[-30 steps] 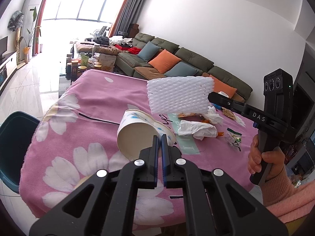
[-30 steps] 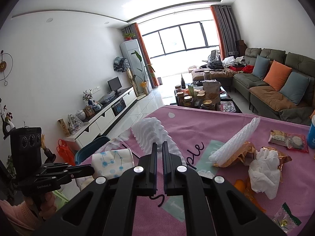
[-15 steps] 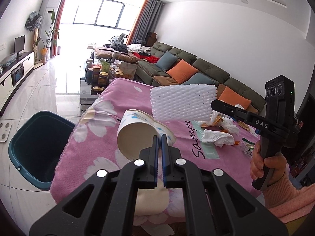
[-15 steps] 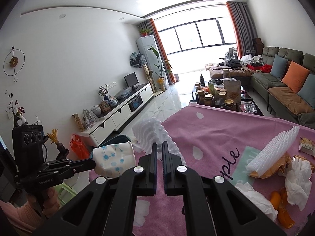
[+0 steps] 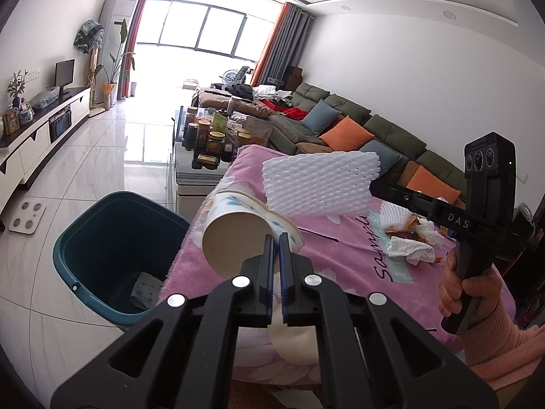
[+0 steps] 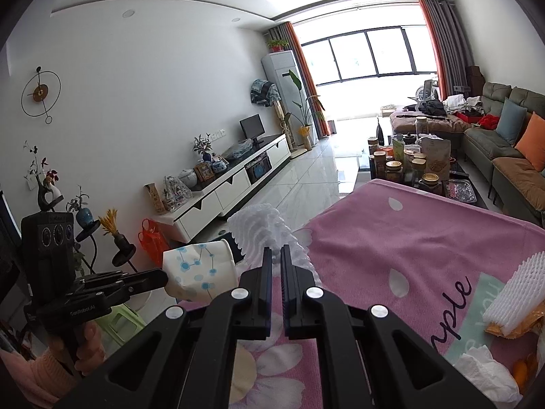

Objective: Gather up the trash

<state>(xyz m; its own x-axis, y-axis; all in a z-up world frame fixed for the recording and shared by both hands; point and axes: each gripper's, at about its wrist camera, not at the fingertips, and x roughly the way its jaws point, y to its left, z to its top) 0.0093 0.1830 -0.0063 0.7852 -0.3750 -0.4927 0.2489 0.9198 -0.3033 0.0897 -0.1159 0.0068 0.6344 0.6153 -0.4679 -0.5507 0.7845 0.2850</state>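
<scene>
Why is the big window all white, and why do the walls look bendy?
In the left wrist view the window is blown out by daylight, so nothing outside shows, and the fisheye lens bows the floor tiles and rounds the corners black. In the right wrist view the window glares too, and the wall and ceiling curve. The paper cup stays sharp.
</scene>
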